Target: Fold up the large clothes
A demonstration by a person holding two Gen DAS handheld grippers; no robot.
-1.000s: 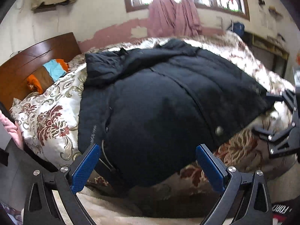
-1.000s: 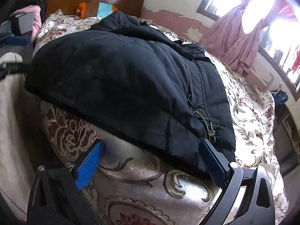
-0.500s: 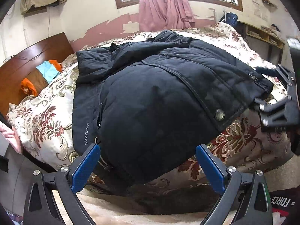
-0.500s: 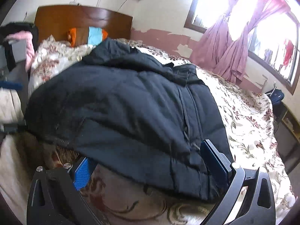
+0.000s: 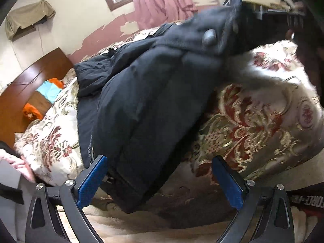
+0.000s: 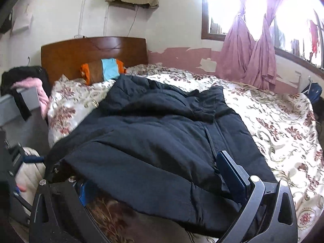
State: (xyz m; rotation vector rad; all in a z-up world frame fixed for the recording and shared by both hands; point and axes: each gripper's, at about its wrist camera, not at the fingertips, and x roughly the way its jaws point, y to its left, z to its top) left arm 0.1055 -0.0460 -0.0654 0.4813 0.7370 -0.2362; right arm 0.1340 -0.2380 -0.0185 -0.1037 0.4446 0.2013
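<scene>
Left gripper (image 5: 160,180) stood open at the bed's near edge, blue pads (image 5: 92,180) wide apart, the hem of the black jacket (image 5: 145,105) hanging down between them without being pinched. Right gripper (image 6: 162,184) also stood spread, its fingers not closed on the cloth; the jacket's lower edge draped over its left pad, and its right pad (image 6: 230,174) rested against the fabric. Jacket lay across the floral bedspread (image 6: 279,125), one corner raised toward the upper right in the left wrist view, blurred. Beyond it: striped pillow (image 6: 103,70), wooden headboard (image 6: 91,50), pink curtains (image 6: 249,50).
</scene>
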